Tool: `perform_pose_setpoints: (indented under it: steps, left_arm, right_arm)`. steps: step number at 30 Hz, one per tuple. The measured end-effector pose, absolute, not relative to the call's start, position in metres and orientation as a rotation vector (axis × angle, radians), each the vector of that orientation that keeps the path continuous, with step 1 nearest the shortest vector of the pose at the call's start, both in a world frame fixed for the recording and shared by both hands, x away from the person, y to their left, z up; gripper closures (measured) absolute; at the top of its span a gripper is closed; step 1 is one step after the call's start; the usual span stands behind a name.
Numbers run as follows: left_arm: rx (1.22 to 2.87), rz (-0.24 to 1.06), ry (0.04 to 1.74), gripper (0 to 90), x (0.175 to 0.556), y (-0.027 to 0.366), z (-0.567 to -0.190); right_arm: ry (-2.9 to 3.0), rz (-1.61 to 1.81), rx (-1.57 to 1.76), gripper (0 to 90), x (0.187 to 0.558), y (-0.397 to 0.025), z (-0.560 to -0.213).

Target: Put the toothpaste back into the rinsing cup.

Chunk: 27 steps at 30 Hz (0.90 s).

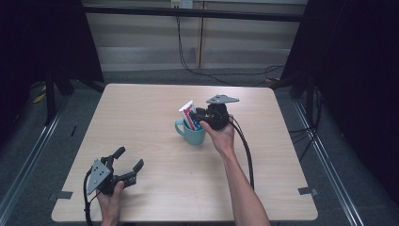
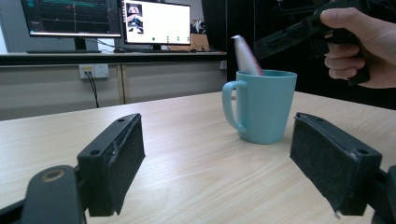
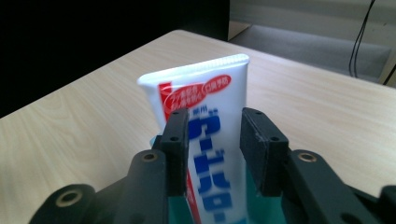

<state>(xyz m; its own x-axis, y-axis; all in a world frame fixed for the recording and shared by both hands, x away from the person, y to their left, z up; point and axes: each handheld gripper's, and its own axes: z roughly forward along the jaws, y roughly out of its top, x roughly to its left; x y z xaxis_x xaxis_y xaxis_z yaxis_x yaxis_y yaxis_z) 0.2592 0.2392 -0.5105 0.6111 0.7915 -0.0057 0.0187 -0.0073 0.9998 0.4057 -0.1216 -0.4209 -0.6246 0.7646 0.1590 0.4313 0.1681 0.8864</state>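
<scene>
Table [image 1: 155, 155]: bare wood. Teal mug [image 1: 193, 133] mid-table, toothpaste tube [image 1: 187, 112] standing tilted inside it. Right gripper [image 1: 200, 117] above the mug, pinching the tube. Left gripper [image 1: 128, 165] well short of the mug, spread, empty. Risk: sideways pull could tip the unbraced mug.

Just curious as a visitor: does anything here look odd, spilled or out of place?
Nothing spilled or broken. The tube leans tilted in the mug, crimped end up, between the right gripper jaws. The left gripper rests open, well apart.
</scene>
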Motion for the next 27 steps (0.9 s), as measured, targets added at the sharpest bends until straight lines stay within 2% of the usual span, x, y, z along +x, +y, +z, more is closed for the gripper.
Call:
perform_pose_setpoints:
  steps: [12,20,27]
  left_arm:
    - [1.467,0.705,0.727,17.6,0.259,0.239,-0.51]
    - [1.467,0.706,0.726,17.5,0.259,0.239,-0.51]
    - [1.464,0.704,0.726,17.5,0.259,0.239,-0.511]
  right_arm:
    - [2.121,1.45,1.153,53.6,0.404,-0.126,-0.424]
    - [2.083,1.491,1.167,38.7,0.399,-0.136,-0.419]
    - [2.06,1.526,1.184,32.0,0.389,-0.145,-0.42]
